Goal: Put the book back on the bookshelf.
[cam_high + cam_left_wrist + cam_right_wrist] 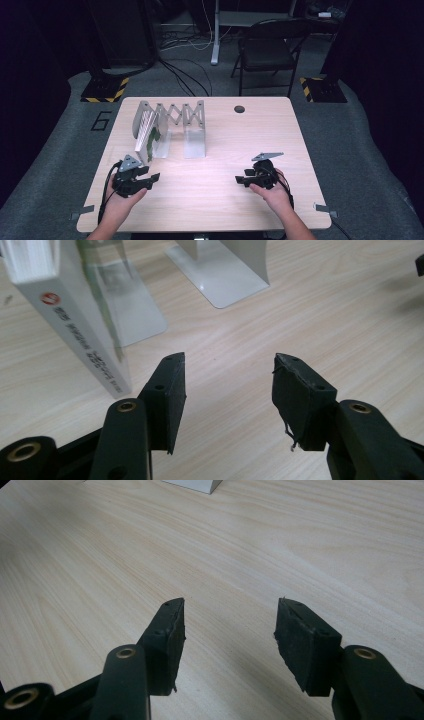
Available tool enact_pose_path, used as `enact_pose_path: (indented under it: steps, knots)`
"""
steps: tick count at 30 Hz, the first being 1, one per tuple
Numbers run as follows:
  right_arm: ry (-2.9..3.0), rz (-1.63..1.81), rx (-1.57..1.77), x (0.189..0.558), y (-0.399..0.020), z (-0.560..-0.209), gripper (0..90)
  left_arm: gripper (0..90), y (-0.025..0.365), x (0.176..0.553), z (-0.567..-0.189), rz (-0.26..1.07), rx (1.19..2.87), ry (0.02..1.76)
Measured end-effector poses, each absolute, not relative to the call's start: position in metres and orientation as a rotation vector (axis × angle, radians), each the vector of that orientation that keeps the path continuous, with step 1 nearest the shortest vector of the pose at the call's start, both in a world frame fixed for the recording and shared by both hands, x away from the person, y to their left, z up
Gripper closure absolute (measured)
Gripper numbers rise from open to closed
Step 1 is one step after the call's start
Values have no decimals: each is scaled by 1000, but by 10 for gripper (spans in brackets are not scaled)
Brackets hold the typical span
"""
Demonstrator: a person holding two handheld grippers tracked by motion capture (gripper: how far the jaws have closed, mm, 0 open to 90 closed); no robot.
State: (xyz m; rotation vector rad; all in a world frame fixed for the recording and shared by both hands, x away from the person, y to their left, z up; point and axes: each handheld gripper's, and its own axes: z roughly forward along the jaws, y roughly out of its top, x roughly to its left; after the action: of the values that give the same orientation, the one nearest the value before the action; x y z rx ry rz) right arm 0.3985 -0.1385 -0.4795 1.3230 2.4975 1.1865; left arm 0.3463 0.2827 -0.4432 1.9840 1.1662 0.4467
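A white book [148, 137] with a green cover picture leans in the left end of a grey expanding book rack [172, 117] on the wooden table [225, 135]. In the left gripper view its white spine [80, 335] stands just ahead and left of the jaws. My left gripper [152, 179] rests low on the table near the book's front, open and holding nothing [229, 385]. My right gripper [240, 180] sits at the table's right front, open and holding nothing [230, 630], pointing left over bare wood.
The rack's metal plates [220, 275] stand behind the book. A round cable hole [239, 109] lies near the table's far edge. A dark folding chair [267, 52] and cables lie on the floor beyond the table.
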Motion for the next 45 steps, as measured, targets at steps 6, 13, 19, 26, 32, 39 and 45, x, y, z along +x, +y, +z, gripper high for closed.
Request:
enact_pose_path:
  steps: [6,13,19,26,32,39,45]
  knots:
    - [2497,1185,1325,398,-138,-479,456,474,277,343,-459,405,2000,1140]
    - [2498,1185,1324,398,-138,-480,456,472,274,341,-470,403,2028,1113]
    - [2497,1185,1324,398,-138,-480,456,471,273,340,-476,405,2029,1114]
    - [2502,1183,1315,398,-138,-480,456,465,275,342,-486,388,2043,1125]
    - [2505,1175,1307,398,-138,-481,457,464,277,343,-496,426,2084,1113]
    - [2508,1166,1307,398,-136,-482,457,459,277,345,-502,403,2114,1100]
    - [2509,1157,1317,397,-134,-484,456,460,276,347,-504,399,2089,1113]
